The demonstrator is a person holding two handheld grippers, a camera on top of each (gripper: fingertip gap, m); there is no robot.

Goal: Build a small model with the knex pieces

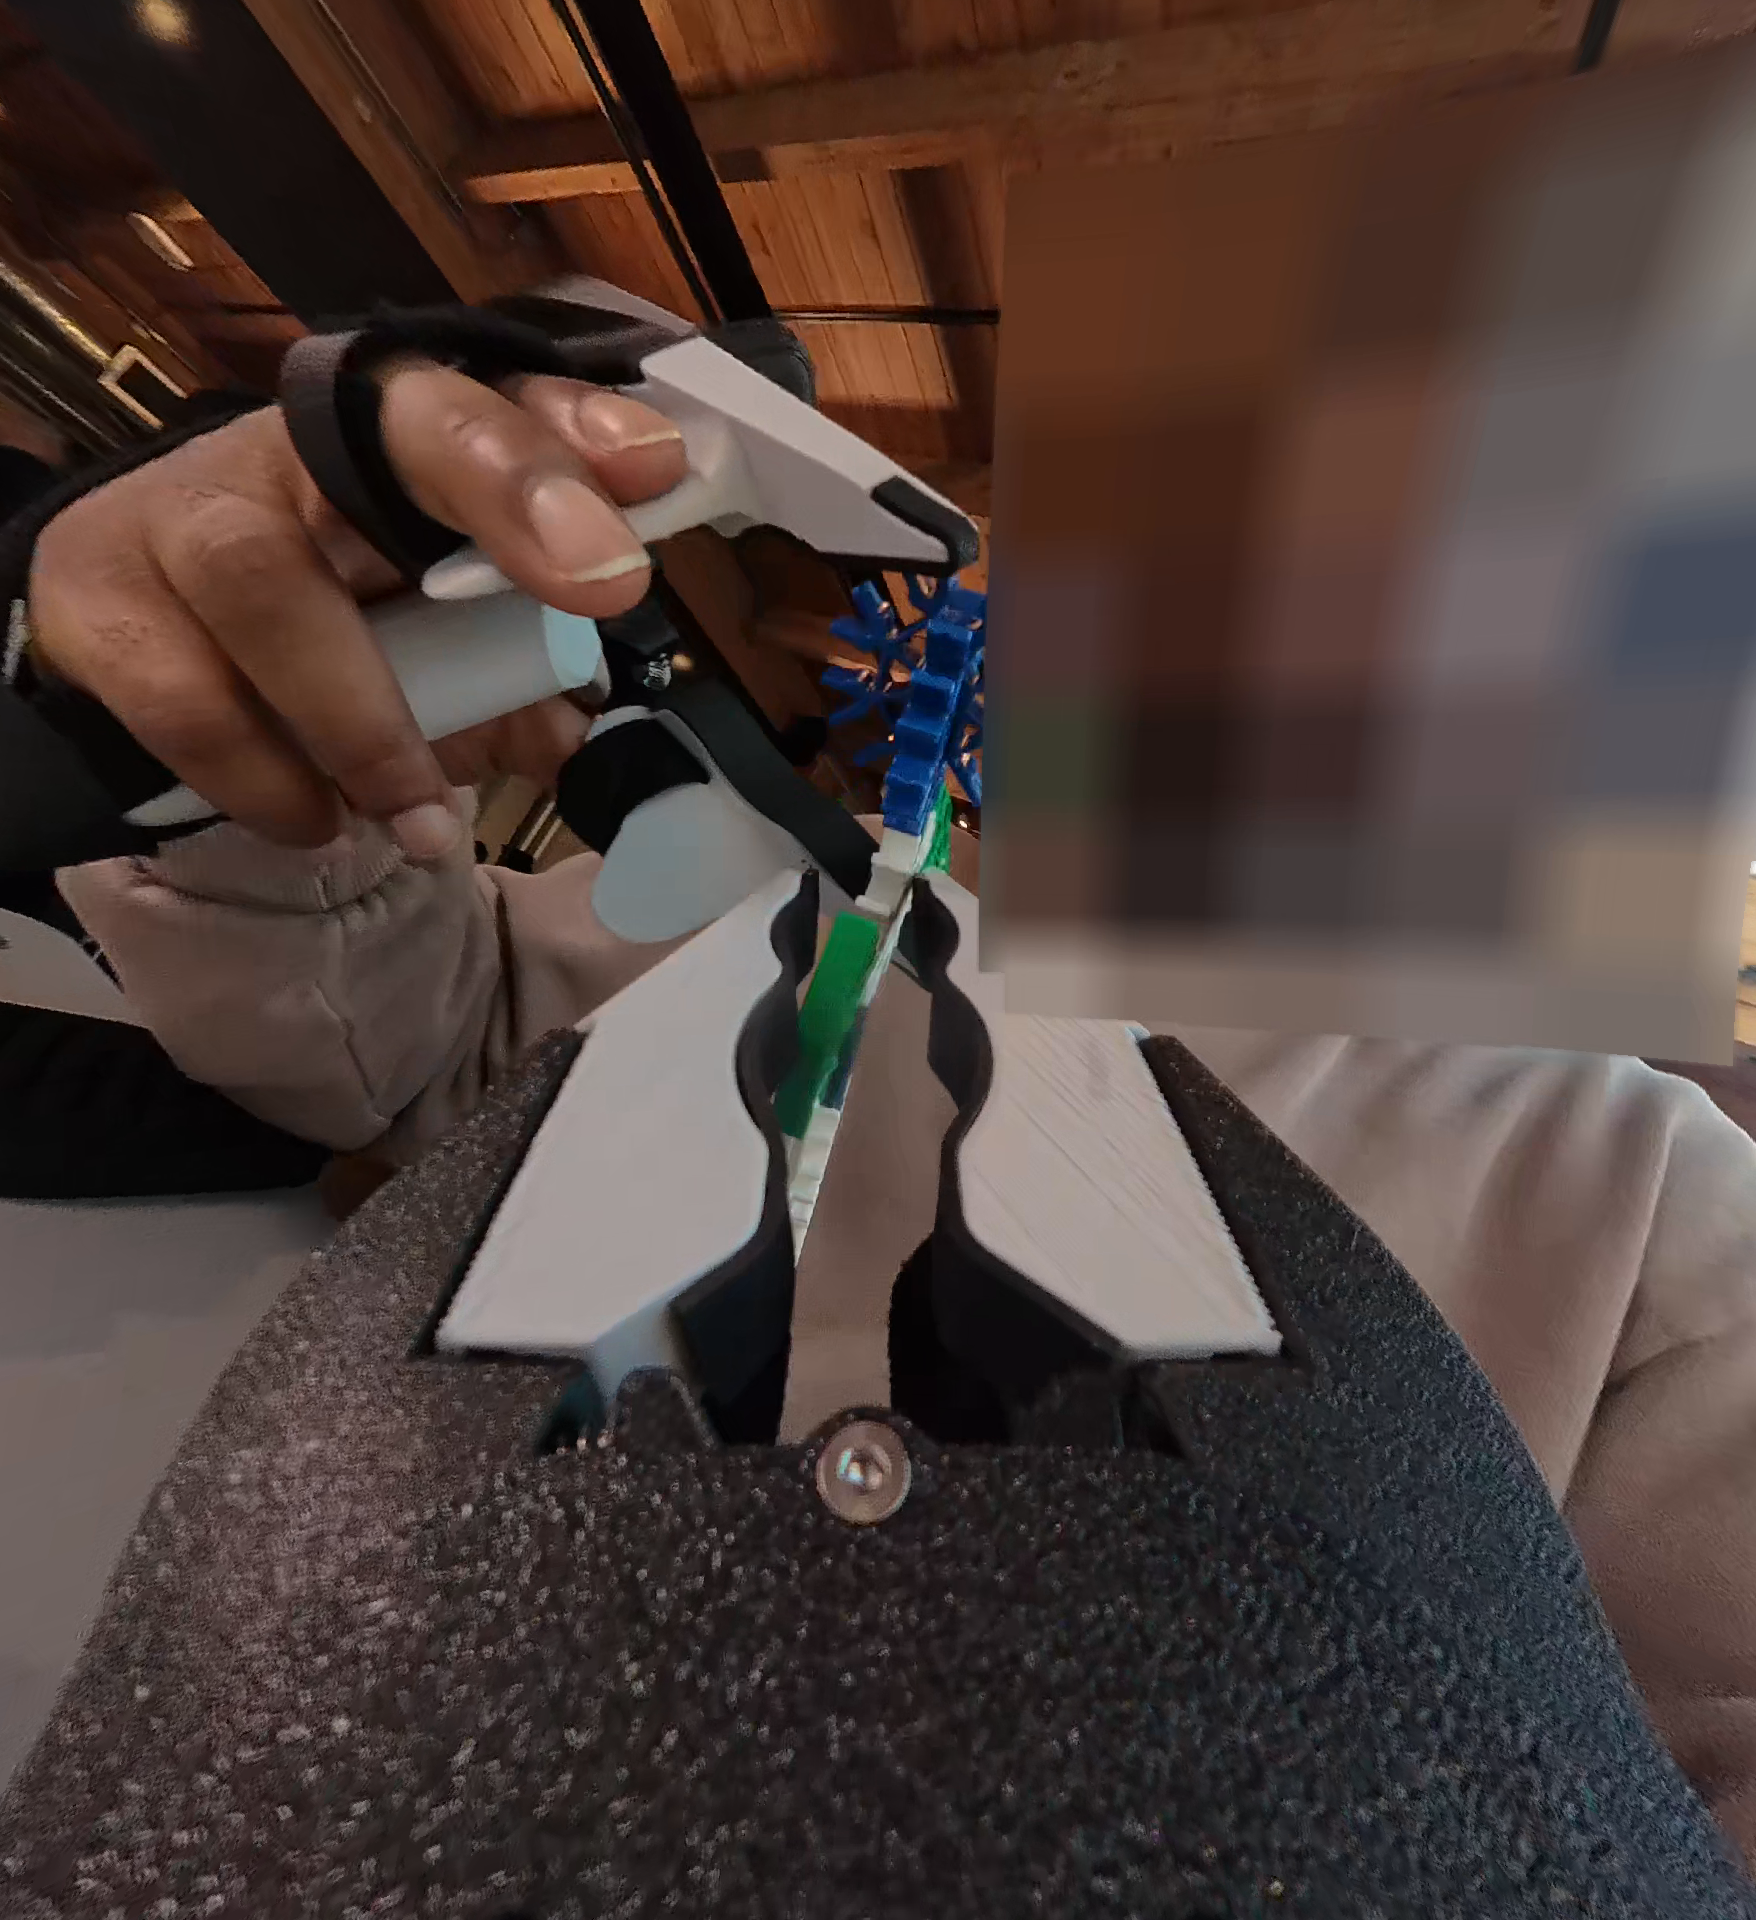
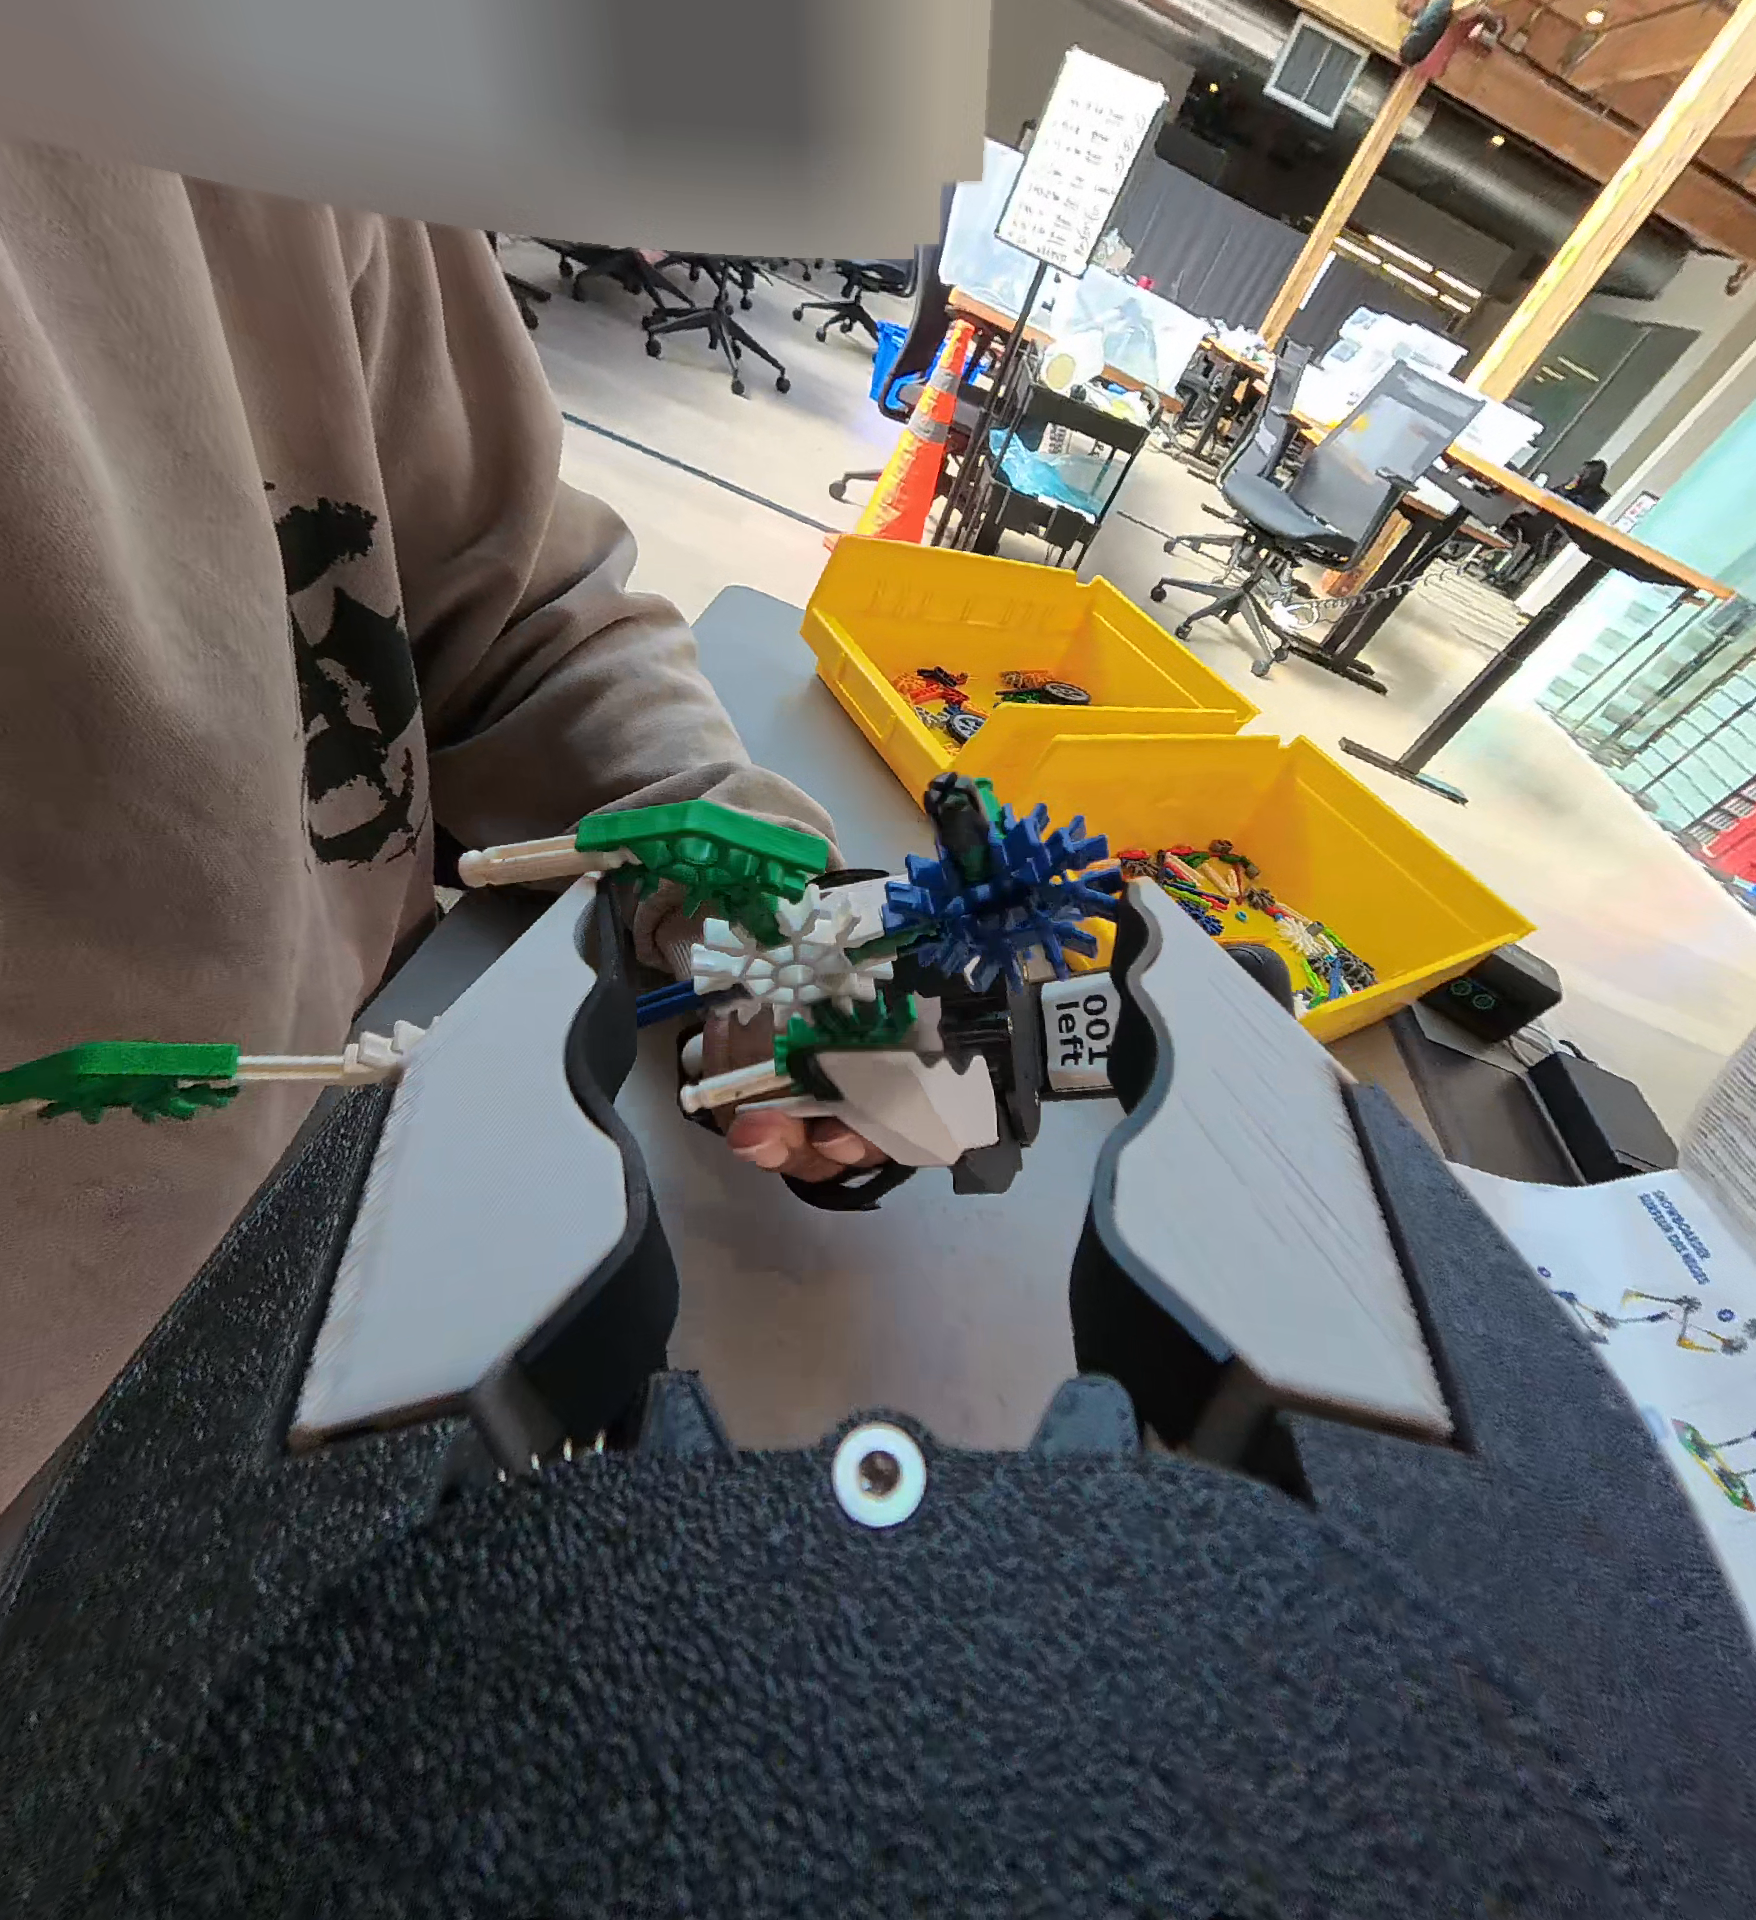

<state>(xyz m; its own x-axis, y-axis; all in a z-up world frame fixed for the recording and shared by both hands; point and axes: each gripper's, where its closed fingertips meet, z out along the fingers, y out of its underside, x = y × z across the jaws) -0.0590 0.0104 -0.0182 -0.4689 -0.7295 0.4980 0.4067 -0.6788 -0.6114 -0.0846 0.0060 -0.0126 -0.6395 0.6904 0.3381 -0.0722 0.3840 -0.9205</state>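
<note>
Between the two grippers, held up off the table, we find a toy construction model [image 2: 832,935] of snap-together rods and connectors: blue snowflake connectors [image 2: 999,904], one white snowflake connector [image 2: 796,961], green flat connectors and white rods.

Our left gripper [image 1: 858,894] has its fingers drawn nearly together, clamped on the model's green and white parts [image 1: 832,997]; the blue pieces [image 1: 931,707] rise beyond its tips. It is tilted upward toward the wooden ceiling [image 1: 853,156]. In the right wrist view the same left gripper [image 2: 936,1091] appears with the hand [image 2: 801,1138] beneath it.

Our right gripper [image 2: 863,914] stands wide open, holding nothing; the model sits between its fingertips, and we cannot tell whether they touch it. In the left wrist view the right gripper [image 1: 915,551] shows at the model's upper end, gripped by a strapped hand [image 1: 334,582] in a beige sleeve [image 1: 334,987].

Two green connectors on white rods [image 2: 115,1081] project to the left, across the person's beige sweatshirt [image 2: 178,623].

On the grey table [image 2: 749,665] we count two yellow bins [image 2: 1425,862], each holding loose toy parts. Printed instruction sheets [image 2: 1684,1351] lie at the right. An orange traffic cone [image 2: 926,447] and office chairs stand beyond.
</note>
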